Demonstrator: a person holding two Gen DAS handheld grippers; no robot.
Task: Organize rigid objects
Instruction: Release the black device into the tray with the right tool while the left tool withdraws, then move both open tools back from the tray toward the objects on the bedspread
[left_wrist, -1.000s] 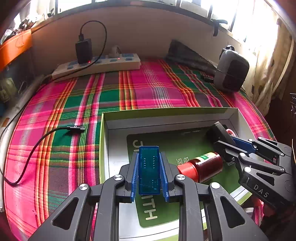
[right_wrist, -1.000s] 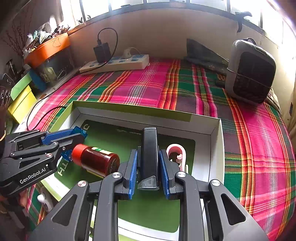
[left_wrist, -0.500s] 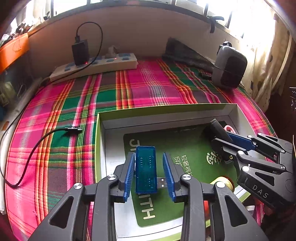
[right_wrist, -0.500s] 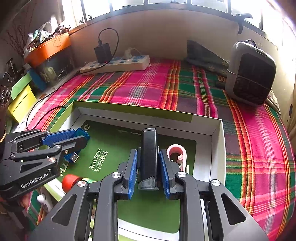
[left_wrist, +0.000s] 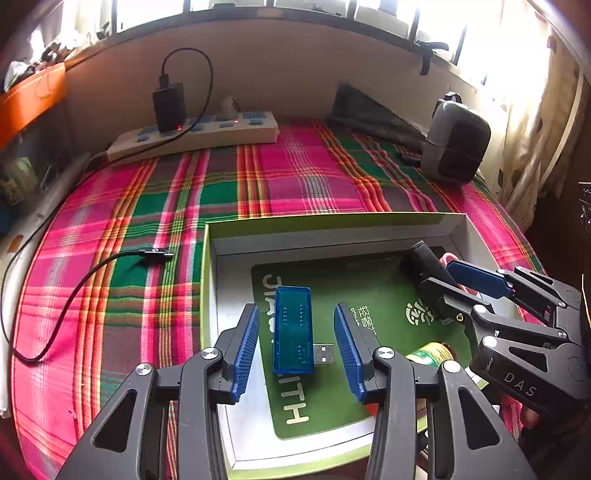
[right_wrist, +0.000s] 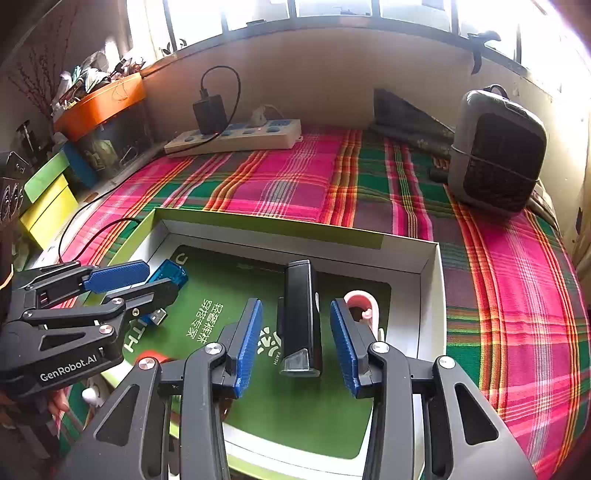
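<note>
A shallow white box (left_wrist: 332, 240) (right_wrist: 430, 295) with a green insert lies on the plaid cloth. A translucent blue USB stick (left_wrist: 293, 328) (right_wrist: 168, 273) rests on the insert between the opening jaws of my left gripper (left_wrist: 295, 350) (right_wrist: 136, 282), free of both pads. A black rectangular device (right_wrist: 301, 317) (left_wrist: 424, 260) lies in the box between the opening jaws of my right gripper (right_wrist: 297, 343) (left_wrist: 448, 275), untouched by either pad. A red-capped small bottle (left_wrist: 428, 352) (right_wrist: 149, 358) lies at the box's near edge, mostly hidden. A pink hook-shaped piece (right_wrist: 364, 304) sits right of the black device.
A white power strip (left_wrist: 195, 134) (right_wrist: 236, 138) with a black charger lies along the far wall. The charger's black cable (left_wrist: 74, 295) trails over the cloth left of the box. A grey fan heater (right_wrist: 498, 151) (left_wrist: 456, 144) stands far right. An orange tray (right_wrist: 99, 107) and coloured boxes sit left.
Both grippers opened off what they held: the blue USB stick and the black device now lie loose in the box. The red-capped bottle rolled toward the box's near edge.
</note>
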